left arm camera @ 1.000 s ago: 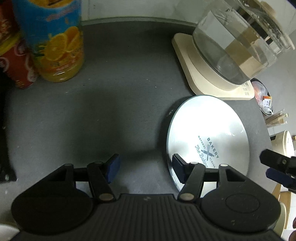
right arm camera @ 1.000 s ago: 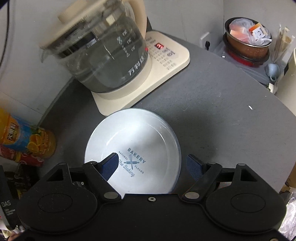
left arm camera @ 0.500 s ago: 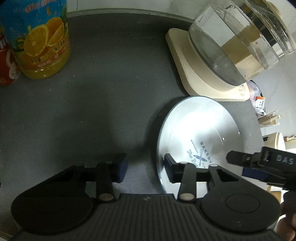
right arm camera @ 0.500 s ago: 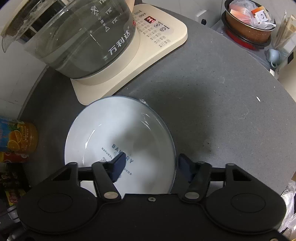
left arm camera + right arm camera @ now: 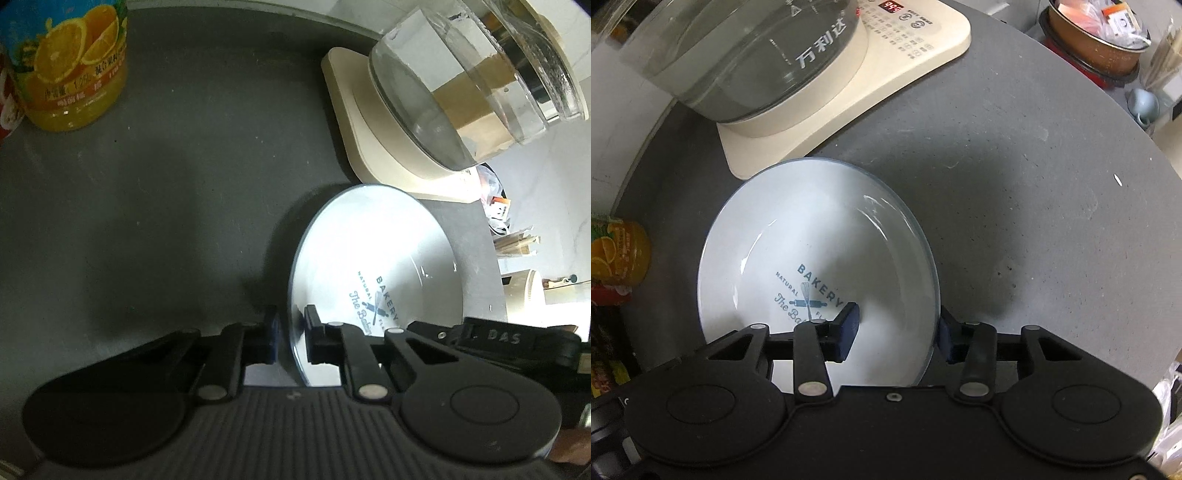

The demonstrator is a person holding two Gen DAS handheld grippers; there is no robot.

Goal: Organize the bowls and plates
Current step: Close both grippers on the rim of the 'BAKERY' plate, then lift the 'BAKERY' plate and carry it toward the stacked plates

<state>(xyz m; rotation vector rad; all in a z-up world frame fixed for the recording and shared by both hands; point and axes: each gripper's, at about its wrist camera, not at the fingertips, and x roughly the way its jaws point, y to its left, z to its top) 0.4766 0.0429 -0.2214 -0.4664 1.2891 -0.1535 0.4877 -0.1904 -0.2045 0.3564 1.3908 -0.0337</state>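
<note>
A white plate [image 5: 373,258] with a blue "BAKERY" print lies on the dark grey round table [image 5: 166,166]; it also shows in the right wrist view [image 5: 812,251]. My left gripper [image 5: 291,338] straddles the plate's left rim, one finger outside and one over the plate, almost closed on it. My right gripper [image 5: 897,332] straddles the plate's right rim, its left finger [image 5: 846,325] over the plate's inside, with a gap still between the fingers. The right gripper's body [image 5: 498,339] shows in the left wrist view.
A glass kettle [image 5: 746,55] on a cream base [image 5: 886,70] stands just behind the plate. An orange juice bottle [image 5: 70,62] and a red can stand at the table's far left. A brown pot [image 5: 1097,40] with packets is beyond the table edge.
Both grippers have moved in onto the plate's opposite rims and narrowed. The left gripper closed from wide open to nearly pinching the rim. The right gripper narrowed around the right rim.
</note>
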